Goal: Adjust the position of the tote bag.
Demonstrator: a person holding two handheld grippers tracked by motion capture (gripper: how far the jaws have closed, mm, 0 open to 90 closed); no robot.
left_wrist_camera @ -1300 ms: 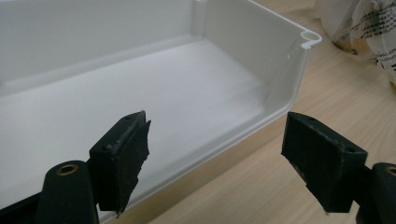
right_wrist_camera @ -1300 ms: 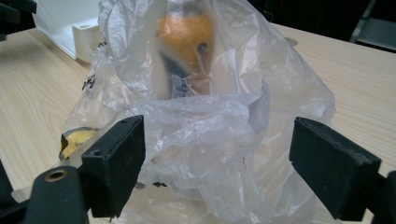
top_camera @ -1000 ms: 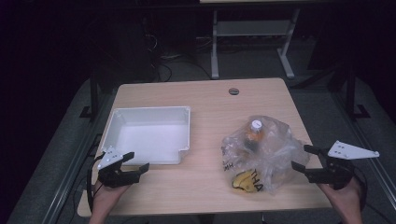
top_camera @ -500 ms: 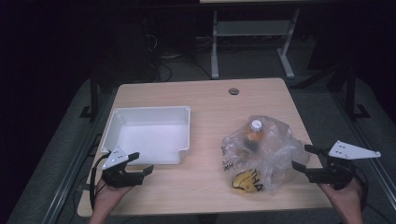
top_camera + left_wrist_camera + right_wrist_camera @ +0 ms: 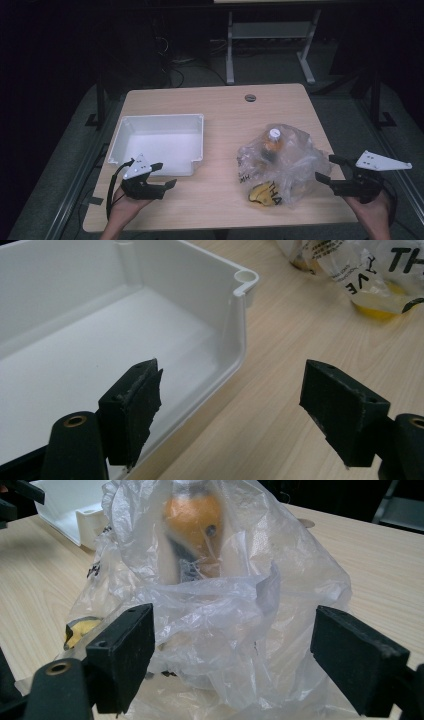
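Right gripper (image 5: 331,170) low at table's right edge, jaws spread wide, nothing between them, pointing into crumpled clear plastic bag (image 5: 282,162) just in front. Bag sits on right half of wooden table (image 5: 225,107); inside, orange bottle (image 5: 271,141) with white cap stands upright, yellow item (image 5: 260,192) lies at near end. Left gripper (image 5: 162,175) also spread wide, empty, hovering at near right corner of white tray (image 5: 156,122), well apart from bag.
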